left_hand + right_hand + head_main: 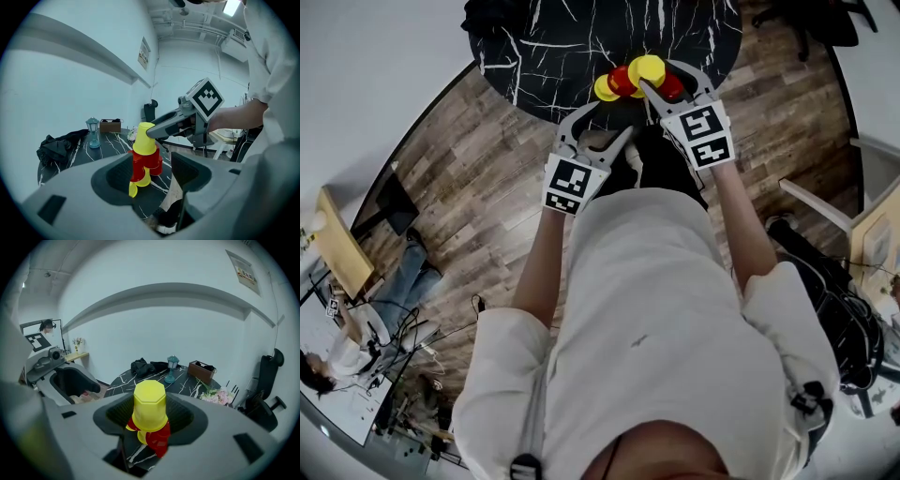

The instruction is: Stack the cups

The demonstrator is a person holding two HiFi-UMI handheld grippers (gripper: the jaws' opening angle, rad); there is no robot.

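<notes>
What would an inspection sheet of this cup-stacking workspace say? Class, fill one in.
Surface: round black marble-pattern table on wood-plank floor.
Job's things: red cups and lower yellow cup stacked upside down; top yellow cup over them.
Clutter: black garment, lantern, brown box, flowers.
Grippers: right gripper closed on top yellow cup; left gripper open, empty, back from the stack.
Cables: some cables on the floor beside a desk.
Surroundings: office chair, wall sign.

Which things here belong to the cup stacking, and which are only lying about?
For the job: top yellow cup; red cups; lower yellow cups.
Lying about: lantern; brown box; black cloth; flowers.
</notes>
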